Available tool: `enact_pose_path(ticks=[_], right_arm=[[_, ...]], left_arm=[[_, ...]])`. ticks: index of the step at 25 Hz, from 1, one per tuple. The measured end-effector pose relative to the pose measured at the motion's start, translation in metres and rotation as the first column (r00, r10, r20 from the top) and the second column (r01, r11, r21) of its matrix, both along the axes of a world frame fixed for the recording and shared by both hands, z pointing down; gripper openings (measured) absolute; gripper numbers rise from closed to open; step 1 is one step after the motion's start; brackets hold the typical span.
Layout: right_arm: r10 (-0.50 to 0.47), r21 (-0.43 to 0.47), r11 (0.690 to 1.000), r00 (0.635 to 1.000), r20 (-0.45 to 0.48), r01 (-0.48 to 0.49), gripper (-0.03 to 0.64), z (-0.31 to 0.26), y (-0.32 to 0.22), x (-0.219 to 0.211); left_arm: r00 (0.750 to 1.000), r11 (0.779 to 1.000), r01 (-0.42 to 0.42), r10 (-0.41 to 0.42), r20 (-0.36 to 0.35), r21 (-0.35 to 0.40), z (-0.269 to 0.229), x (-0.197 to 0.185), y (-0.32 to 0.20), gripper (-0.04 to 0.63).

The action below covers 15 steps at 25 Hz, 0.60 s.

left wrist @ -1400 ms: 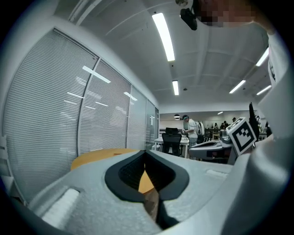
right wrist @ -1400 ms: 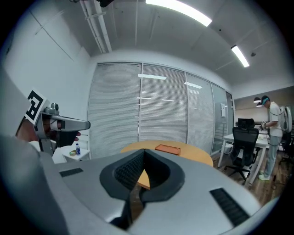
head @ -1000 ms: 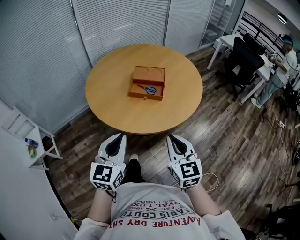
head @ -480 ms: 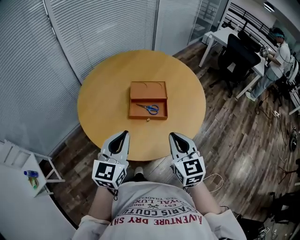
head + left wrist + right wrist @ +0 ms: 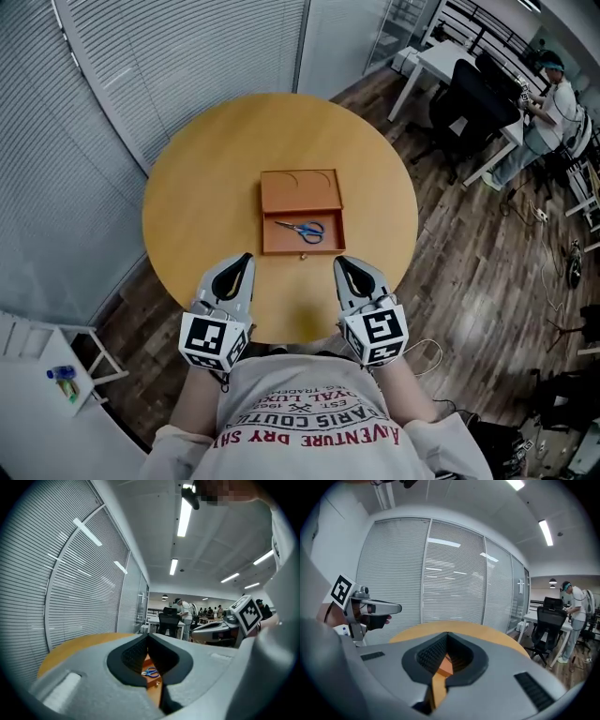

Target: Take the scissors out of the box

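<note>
Holding left gripper (image 5: 246, 255) and right gripper (image 5: 339, 260) pressed together, I risk merely shoving the scissors (image 5: 302, 228) around the box (image 5: 300, 188).

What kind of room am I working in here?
Probably an office meeting room: a round wooden table stands in the middle, slatted blinds cover the partition walls, and white desks with black office chairs stand beyond.

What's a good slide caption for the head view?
Both shut, left gripper and right gripper hover over the round table near its edge, short of the open wooden box holding blue-handled scissors.
</note>
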State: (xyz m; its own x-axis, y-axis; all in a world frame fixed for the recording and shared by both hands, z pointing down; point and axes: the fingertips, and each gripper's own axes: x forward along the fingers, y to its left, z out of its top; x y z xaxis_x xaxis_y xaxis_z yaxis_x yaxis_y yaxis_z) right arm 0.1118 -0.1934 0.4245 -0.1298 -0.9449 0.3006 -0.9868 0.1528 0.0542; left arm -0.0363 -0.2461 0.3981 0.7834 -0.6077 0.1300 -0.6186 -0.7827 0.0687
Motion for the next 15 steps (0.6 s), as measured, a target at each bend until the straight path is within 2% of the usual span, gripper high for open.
enact_pose_path(ticks=[6,15], right_arm=[[-0.027,-0.042,0.999,1.0,0.013,0.027,0.008,0.012,-0.035,0.009],[-0.117,-0.099,0.988,0.993,0.011,0.117,0.008,0.036,-0.092,0.025]], left_arm=[[1.0,1.0,0.013,-0.013,0.0,-0.019,0.008,0.011,-0.025,0.009],[0.996,0.994,0.088,-0.087,0.016,-0.071,0.032,0.029,-0.069,0.009]])
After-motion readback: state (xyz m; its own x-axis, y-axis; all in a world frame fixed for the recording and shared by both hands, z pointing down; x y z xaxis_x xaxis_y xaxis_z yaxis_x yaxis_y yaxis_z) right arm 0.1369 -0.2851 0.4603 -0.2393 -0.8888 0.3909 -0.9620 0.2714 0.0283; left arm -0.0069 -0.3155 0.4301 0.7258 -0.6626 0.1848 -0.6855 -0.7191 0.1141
